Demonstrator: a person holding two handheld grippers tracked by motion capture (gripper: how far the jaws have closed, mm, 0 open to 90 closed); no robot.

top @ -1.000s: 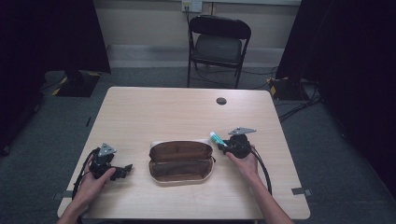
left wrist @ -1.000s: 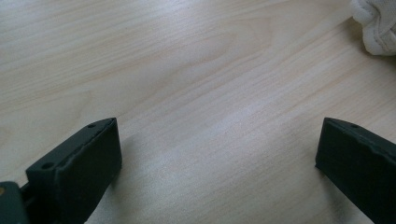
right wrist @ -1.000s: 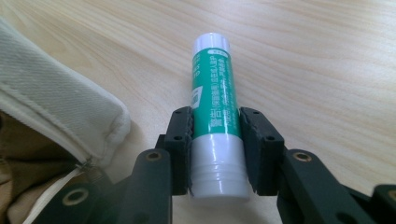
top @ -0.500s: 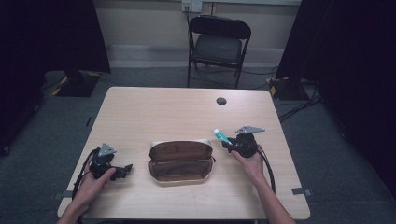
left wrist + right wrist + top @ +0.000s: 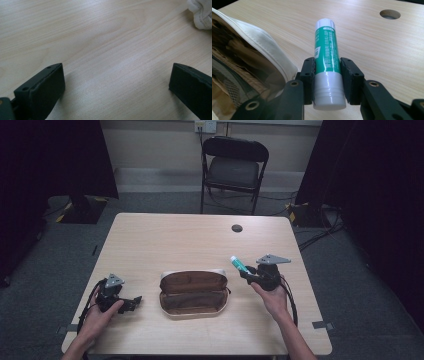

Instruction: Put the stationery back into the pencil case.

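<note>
A green and white glue stick [image 5: 327,62] is clamped between the jaws of my right gripper [image 5: 327,72]; in the high view the glue stick [image 5: 240,265] points up and left from that right gripper [image 5: 248,273], held above the table just right of the case. An open brown pencil case [image 5: 194,292] with a cream rim [image 5: 259,47] lies at the table's front middle. My left gripper [image 5: 134,302] rests on the table at the front left, its jaws wide apart over bare wood [image 5: 115,75], open with nothing between them.
The wooden table [image 5: 190,240] has a round cable hole [image 5: 237,228] at the back right, also seen as the hole [image 5: 390,14] ahead of the right gripper. A black folding chair [image 5: 232,167] stands behind the table. A bit of cream fabric [image 5: 201,12] shows far right of the left gripper.
My right gripper has risen and moved a little right and away from the case, carrying the glue stick. The left gripper has stayed put.
</note>
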